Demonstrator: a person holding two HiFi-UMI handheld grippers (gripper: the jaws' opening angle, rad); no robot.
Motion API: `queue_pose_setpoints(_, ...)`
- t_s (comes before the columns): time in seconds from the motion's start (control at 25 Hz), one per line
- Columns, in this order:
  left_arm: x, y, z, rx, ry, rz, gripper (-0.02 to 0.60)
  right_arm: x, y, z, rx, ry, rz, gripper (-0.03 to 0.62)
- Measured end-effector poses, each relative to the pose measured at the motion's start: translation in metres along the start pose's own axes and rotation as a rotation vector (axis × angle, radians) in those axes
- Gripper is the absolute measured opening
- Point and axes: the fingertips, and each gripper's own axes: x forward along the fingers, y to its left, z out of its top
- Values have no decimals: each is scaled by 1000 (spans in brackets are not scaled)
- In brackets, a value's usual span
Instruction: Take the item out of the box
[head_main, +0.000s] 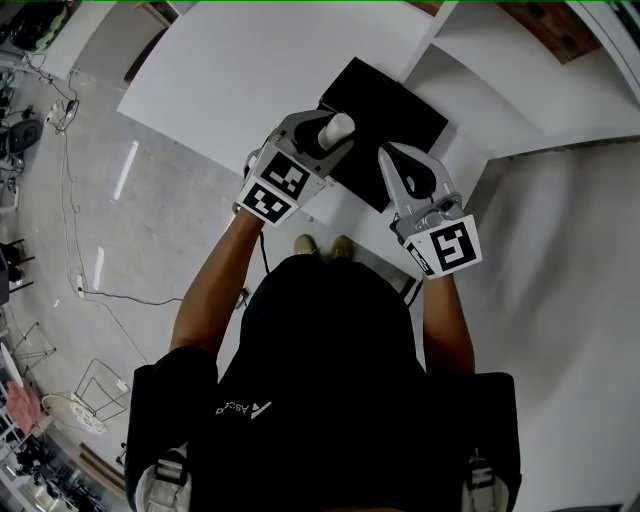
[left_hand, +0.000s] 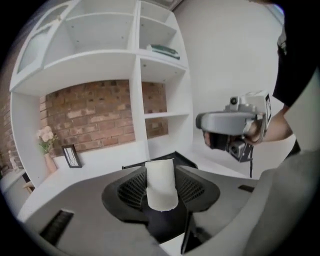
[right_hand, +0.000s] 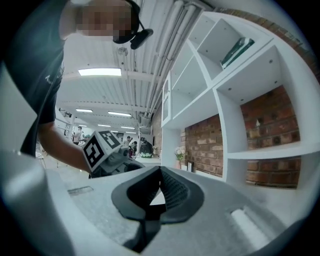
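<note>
A black box (head_main: 392, 112) lies on the white table (head_main: 230, 80), and in the left gripper view its edge (left_hand: 181, 158) shows just behind the jaws. My left gripper (head_main: 333, 137) hangs over the box's left part, shut on a white cylindrical item (head_main: 336, 127). That item (left_hand: 161, 186) stands upright between the ribbed pads of the left gripper (left_hand: 161, 172). My right gripper (head_main: 391, 157) hovers at the box's near right edge. The right gripper (right_hand: 160, 172) has its tips together and holds nothing. Each gripper view shows the other one: the right gripper (left_hand: 234, 127), the left gripper (right_hand: 106, 152).
White shelving (left_hand: 135, 85) with a brick back stands behind the table. It holds a picture frame (left_hand: 72, 156), a vase of flowers (left_hand: 47, 145) and a book (left_hand: 165, 49). A second white surface (head_main: 570, 260) runs on the right. Grey floor with cables (head_main: 70, 200) lies to the left.
</note>
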Motion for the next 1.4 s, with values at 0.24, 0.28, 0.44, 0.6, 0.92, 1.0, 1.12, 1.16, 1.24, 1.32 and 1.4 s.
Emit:
queue_pose_setpoints(0.24,-42,-11,45,-59,-266,-10,173,-1,8,11,50,-28,-8,2)
queue_pose_setpoints(0.28,-48,-13,51,-64,-300,-13,173,-1,9,12,54,-31,-8,2)
queue_pose_setpoints(0.44,-66,-25,67,-73,-396,-36,173,-4,15,17,67,-48,-13,2)
queue_pose_setpoints(0.6,-87,-32,79,-118,-472,-48,173,-6,25,25,64,-69,-16,2)
queue_pose_setpoints(0.92,-109,-39,87,-129,-534,-57,173,-13,40,35,31,-87,-26,2)
queue_pose_setpoints(1.0,-112,-43,87,-125,-540,-65,173,-15,44,37,26,-90,-28,2)
queue_pose_setpoints(1.12,-115,-46,87,-130,-548,-75,173,-17,48,38,20,-90,-31,2)
queue_pose_setpoints(1.16,-116,-47,87,-131,-550,-78,173,-18,48,38,18,-89,-32,2)
queue_pose_setpoints(1.24,-117,-48,86,-127,-547,-84,173,-19,50,38,16,-86,-33,2)
queue_pose_setpoints(1.32,-117,-48,84,-126,-546,-86,173,-19,51,36,15,-83,-34,2)
queue_pose_setpoints(1.4,-118,-48,83,-127,-546,-87,173,-18,52,35,14,-79,-33,2)
